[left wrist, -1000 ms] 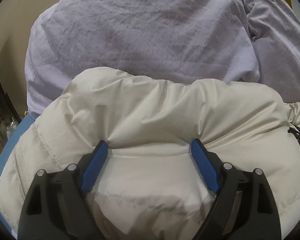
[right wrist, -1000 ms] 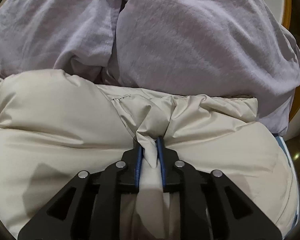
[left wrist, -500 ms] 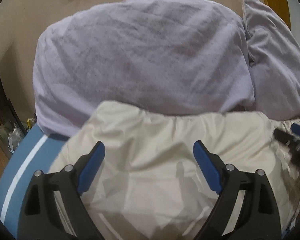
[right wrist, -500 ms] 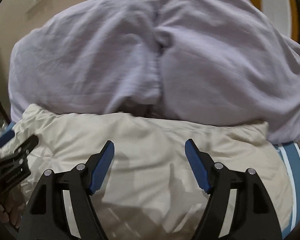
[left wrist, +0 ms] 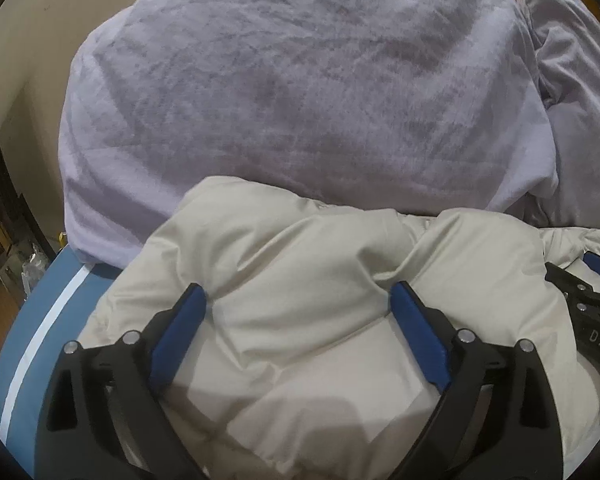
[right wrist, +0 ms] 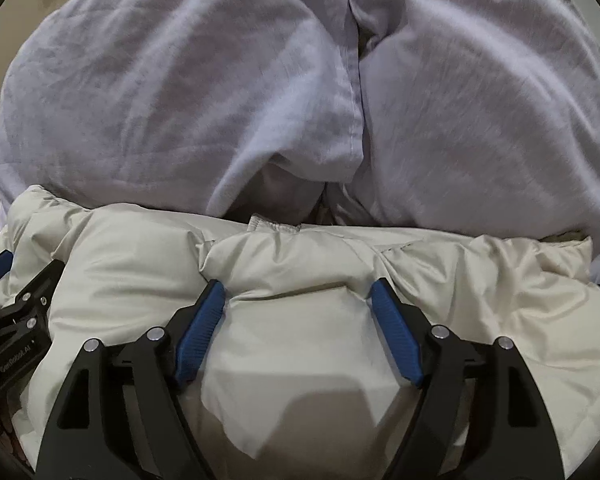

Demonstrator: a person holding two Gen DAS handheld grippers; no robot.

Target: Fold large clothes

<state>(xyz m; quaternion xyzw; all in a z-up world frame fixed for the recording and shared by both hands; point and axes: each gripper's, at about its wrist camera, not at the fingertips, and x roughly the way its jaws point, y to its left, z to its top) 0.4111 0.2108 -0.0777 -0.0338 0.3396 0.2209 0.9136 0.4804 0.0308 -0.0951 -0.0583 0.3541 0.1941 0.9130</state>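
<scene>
Jacket: cream padded jacket [left wrist: 300, 280], puffy and creased, lying bunched on the bed; it fills the lower half of both wrist views.
Jacket, far edge: pressed against the pillows; a small ribbed tab [right wrist: 274, 227] sticks up at the middle of that edge in the right view.
Jacket relative to left fingers: a raised bulge of fabric sits between the two blue pads [left wrist: 178, 328]; both tips dent the cloth on either side of it, with no fold pinched.
Left gripper [left wrist: 298, 304]: fingers spread wide and opening; nothing held.
Jacket relative to right fingers: a swell of padding lies between the pads [right wrist: 202, 326]; the tips touch the fabric at each flank, and no cloth is clamped.
Right gripper [right wrist: 296, 298]: fingers well apart and opening; nothing held.
Grippers, mutual position: side by side over the jacket; each shows at the edge of the other's view, the right one at the right edge of the left view, the left one at the left edge of the right view.
Pillows: two lilac pillows [right wrist: 180, 100], wrinkled, side by side just beyond the jacket, their inner edges meeting.
Bed: blue sheet with a white stripe [left wrist: 40, 336], visible left of the jacket.
Wall: beige [left wrist: 28, 40], behind the pillows.
</scene>
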